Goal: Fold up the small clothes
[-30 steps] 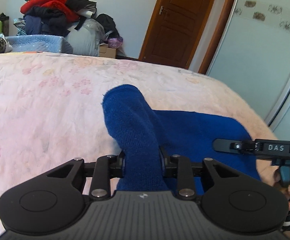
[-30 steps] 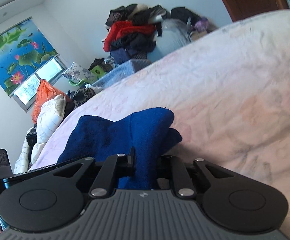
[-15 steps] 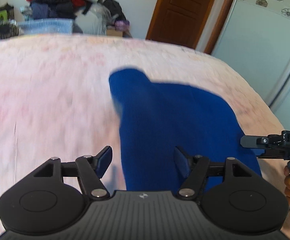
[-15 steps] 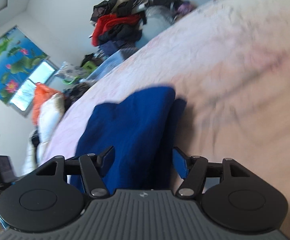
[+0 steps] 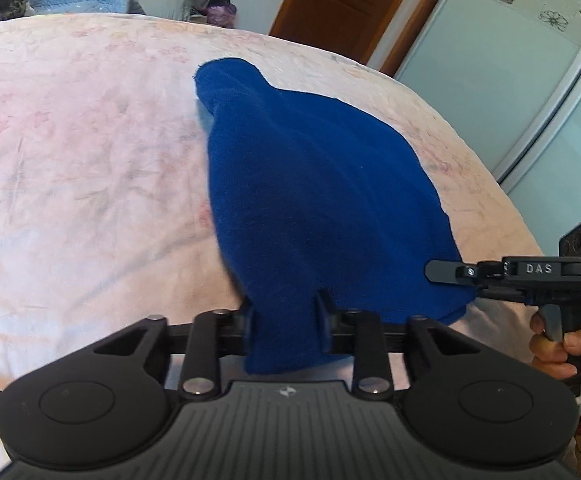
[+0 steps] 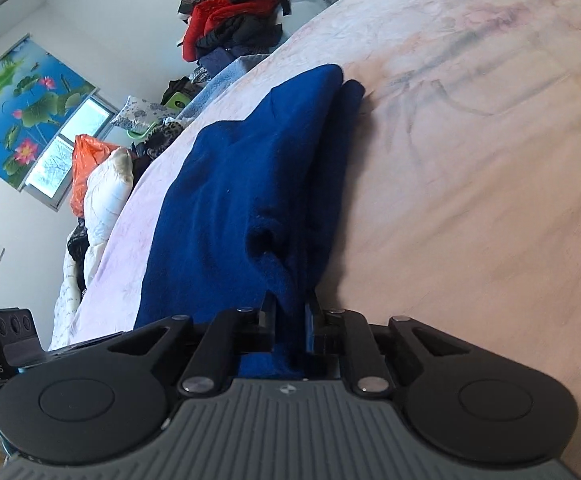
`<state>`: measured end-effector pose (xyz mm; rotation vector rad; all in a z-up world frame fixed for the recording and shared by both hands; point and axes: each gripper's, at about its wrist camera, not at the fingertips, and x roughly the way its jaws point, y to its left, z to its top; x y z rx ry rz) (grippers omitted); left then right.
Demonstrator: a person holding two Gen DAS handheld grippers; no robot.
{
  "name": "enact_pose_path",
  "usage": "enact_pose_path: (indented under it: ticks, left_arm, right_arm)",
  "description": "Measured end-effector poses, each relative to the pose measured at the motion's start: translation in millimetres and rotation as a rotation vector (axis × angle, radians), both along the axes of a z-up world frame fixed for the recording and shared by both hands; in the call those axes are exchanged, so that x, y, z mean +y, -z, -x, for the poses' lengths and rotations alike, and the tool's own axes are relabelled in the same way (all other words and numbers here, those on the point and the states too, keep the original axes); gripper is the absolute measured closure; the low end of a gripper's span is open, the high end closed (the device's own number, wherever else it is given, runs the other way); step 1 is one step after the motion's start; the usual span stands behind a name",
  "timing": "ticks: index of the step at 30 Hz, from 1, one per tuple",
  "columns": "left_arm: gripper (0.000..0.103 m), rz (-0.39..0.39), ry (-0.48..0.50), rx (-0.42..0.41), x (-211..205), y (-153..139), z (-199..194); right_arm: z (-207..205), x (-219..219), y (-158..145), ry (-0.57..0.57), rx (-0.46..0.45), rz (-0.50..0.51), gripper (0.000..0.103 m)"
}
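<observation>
A blue knitted garment [image 5: 322,208] lies on the pink flowered bedspread [image 5: 82,184], right in the middle of the left wrist view. It is already doubled over, with a narrow rounded end poking up toward the top of that frame.

The left gripper [image 5: 284,312] sits at the bottom middle of its picture. Its jaws have just been closing, and now they pinch the near left corner of the blue cloth tight between them. The right gripper [image 6: 291,312] has done the same thing: its jaws have just been closing too, and they now squeeze the near right edge, where two layers of cloth [image 6: 250,184] bunch into a small dent. In the left wrist view the right gripper [image 5: 442,270] pokes in from the lower right, held by a hand [image 5: 558,344].

So I think this is the start of a new fold. Both near corners are caught and nothing is lifted yet.

Next, both corners should go up together and travel over toward the far end. The two sides need to stay level, or the fold will come out crooked. The cloth looks soft and thick, so it may sag in the middle.
</observation>
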<state>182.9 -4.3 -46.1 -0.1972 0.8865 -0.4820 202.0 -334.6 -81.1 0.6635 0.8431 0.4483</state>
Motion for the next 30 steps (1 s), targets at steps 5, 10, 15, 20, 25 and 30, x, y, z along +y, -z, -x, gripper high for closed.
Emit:
enact_pose_path:
  ticks: [5, 10, 15, 20, 25, 30]
  left_arm:
    - [0.086, -0.007, -0.044, -0.014, 4, -4, 3]
    - [0.088, -0.061, -0.038, -0.071, 2, -12, 8]
    - [0.088, -0.066, -0.052, -0.038, 3, -5, 5]
    - [0.087, -0.112, -0.057, -0.061, -3, -7, 13]
    - [0.087, -0.113, -0.066, -0.061, -5, -7, 16]
    - [0.090, -0.061, -0.082, -0.047, -1, -7, 13]
  right_arm:
    - [2, -1, 2, 0.003, 0.000, -0.027, 0.087]
    - [2, 4, -7, -0.006, -0.017, -0.016, 0.087]
    - [0, 3, -1, 0.003, 0.010, -0.005, 0.087]
    - [7, -2, 5, 0.028, 0.030, -0.021, 0.077]
    - [11, 0, 10, 0.003, 0.041, -0.068, 0.072]
    - [10, 3, 12, 0.000, 0.045, -0.099, 0.086]
